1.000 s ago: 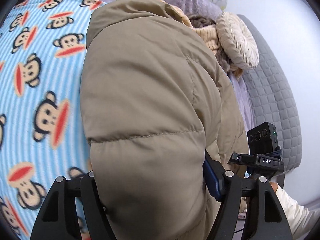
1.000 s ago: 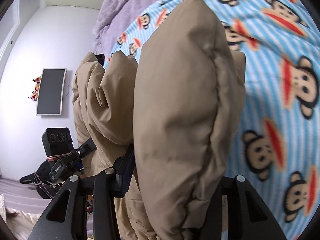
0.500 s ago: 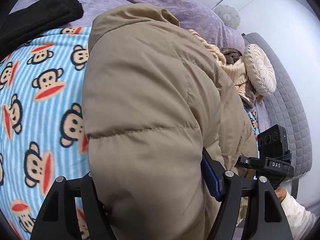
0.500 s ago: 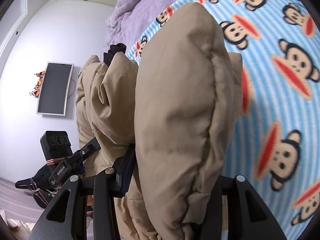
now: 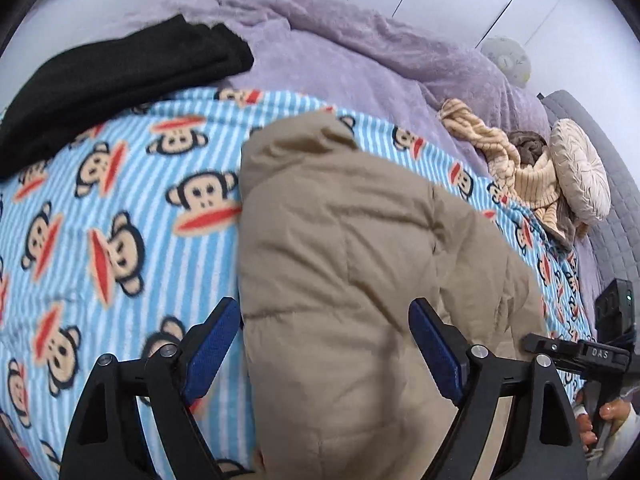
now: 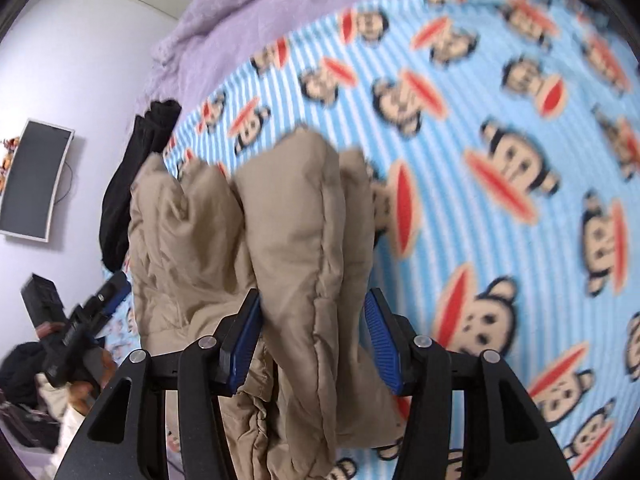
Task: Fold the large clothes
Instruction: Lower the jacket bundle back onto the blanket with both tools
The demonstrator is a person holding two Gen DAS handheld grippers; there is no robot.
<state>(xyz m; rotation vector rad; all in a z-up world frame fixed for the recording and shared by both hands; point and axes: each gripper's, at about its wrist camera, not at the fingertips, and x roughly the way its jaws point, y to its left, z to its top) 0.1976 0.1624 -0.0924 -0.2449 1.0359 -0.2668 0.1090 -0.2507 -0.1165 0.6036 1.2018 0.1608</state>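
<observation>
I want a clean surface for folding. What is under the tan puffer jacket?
The tan puffer jacket lies on the monkey-print blanket, which shows all around it. Whatever sits directly beneath the jacket is covered.

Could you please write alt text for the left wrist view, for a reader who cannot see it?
A puffy tan quilted jacket lies on a blue striped monkey-print blanket, between the open blue-padded fingers of the left gripper. A folded black garment lies on the purple fleece bedspread behind.
</observation>
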